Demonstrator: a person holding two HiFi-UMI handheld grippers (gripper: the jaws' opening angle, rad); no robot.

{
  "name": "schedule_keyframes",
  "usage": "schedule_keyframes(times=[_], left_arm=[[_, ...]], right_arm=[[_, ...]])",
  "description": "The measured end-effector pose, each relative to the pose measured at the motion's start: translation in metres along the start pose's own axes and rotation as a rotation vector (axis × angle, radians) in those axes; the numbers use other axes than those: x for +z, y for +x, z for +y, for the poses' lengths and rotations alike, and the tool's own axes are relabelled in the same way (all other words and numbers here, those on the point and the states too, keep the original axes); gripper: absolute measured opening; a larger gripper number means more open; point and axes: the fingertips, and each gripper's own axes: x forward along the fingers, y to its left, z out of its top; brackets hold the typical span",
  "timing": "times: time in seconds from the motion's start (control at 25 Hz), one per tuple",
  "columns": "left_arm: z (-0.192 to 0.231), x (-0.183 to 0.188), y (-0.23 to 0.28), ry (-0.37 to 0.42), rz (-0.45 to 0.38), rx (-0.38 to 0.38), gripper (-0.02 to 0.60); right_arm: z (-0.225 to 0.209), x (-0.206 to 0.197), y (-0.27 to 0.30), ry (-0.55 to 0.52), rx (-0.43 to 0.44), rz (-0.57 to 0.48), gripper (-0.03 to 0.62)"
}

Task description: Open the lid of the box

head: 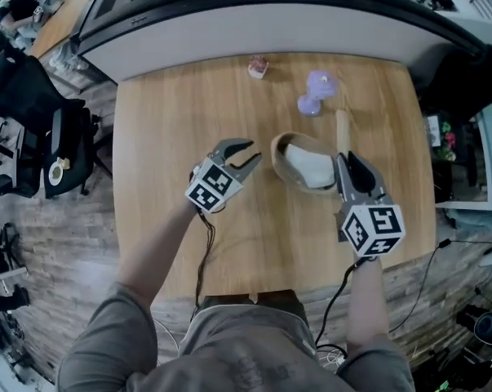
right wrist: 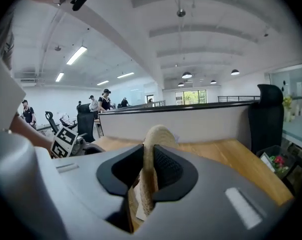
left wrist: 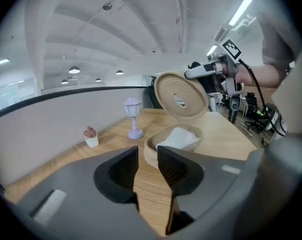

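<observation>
Open-plan office w/ strip lights overhead. I'm working over a light wooden bench (head: 172, 121) backed by a curved grey partition (head: 229, 23). Black office chairs (head: 33, 113) stand off the bench's left side in head view. A few people stand far back in right gripper view.

Mid-right on the bench is the round woven straw box (head: 285, 160). It's open, w/ sth white (head: 311, 167) inside; cloth or paper, can't tell which. The flat round woven lid (head: 341, 129) is off the box and stood up on edge by the box's right rim. Can't tell if its lower edge touches the box. In left gripper view the lid shows tilted up above the box, its ringed face toward the camera.

Right tongs (head: 344, 163) are clamped on the lid's rim. In right gripper view the rim runs edge-on between both pads, which press on it.

Left tongs (head: 250, 155) show a narrow gap w/ nothing in it; only bench wood shows through in left gripper view. They sit just left of the box, apart from it, pointed its way.

On the far side of the bench, a small lilac lantern figurine (head: 315, 92) stands beyond the box. A small white pot w/ pink plant (head: 258, 66) sits left of it, near the far edge.
</observation>
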Motion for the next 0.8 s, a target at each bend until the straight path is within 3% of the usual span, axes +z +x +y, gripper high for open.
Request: schedule_keyframes(times=[0.36, 0.64, 0.8], left_arm=[[0.009, 0.082, -0.101, -0.075, -0.128, 0.196, 0.117], [-0.010, 0.149, -0.174, 0.013, -0.242, 0.251, 0.109], [-0.028, 0.176, -0.216, 0.055, -0.290, 0.286, 0.102]], right_arm=[[0.020, 0.096, -0.096, 0.032, -0.017, -0.227, 0.072], [0.053, 0.165, -0.165, 0.002, -0.014, -0.391, 0.072], [0.071, 0.185, -0.200, 0.003, -0.003, -0.456, 0.074]])
